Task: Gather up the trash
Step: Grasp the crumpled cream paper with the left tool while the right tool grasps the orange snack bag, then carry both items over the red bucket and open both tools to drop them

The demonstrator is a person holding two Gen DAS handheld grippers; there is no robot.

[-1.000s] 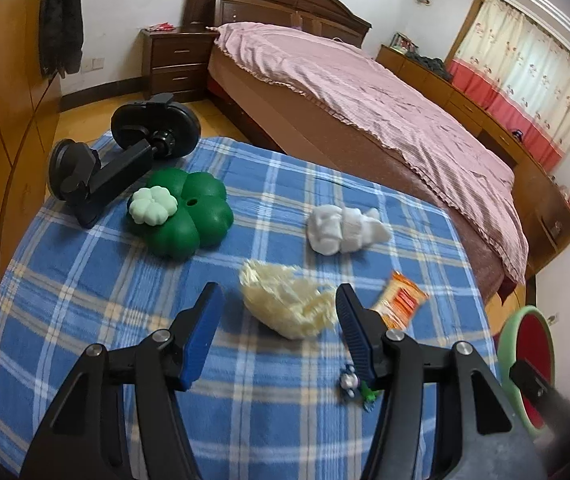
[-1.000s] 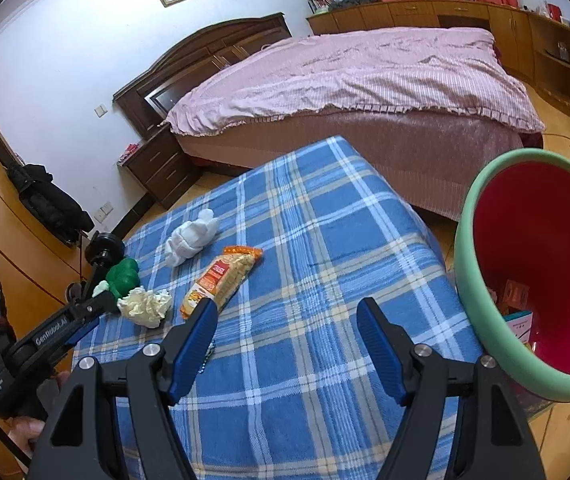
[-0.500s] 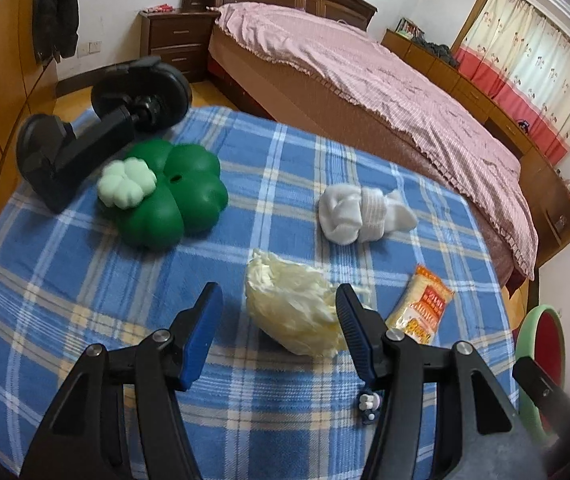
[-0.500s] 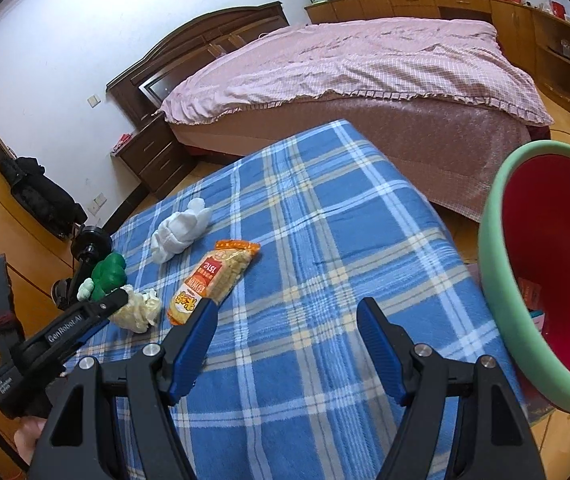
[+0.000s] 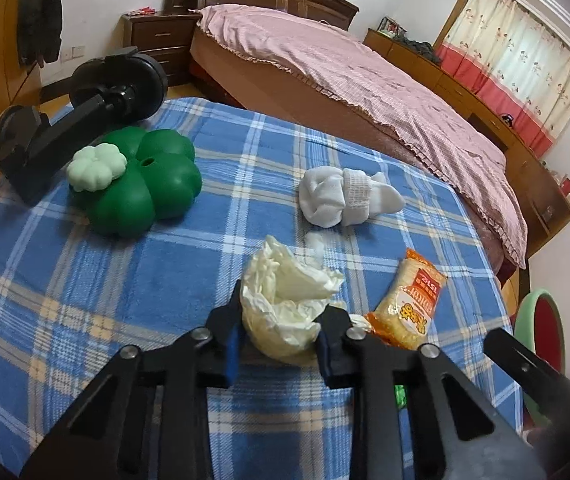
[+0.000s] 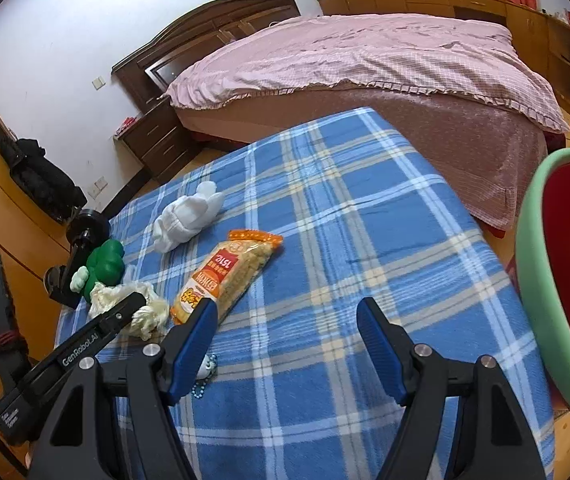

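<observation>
Left gripper (image 5: 277, 334) clamped on crumpled paper (image 5: 285, 300) low on the table (image 5: 65, 280), right gripper (image 6: 287, 344) wide and empty near the snack pack (image 6: 225, 276); possibly a loose pinch, risking a drop short of the bin (image 6: 533, 280).
</observation>
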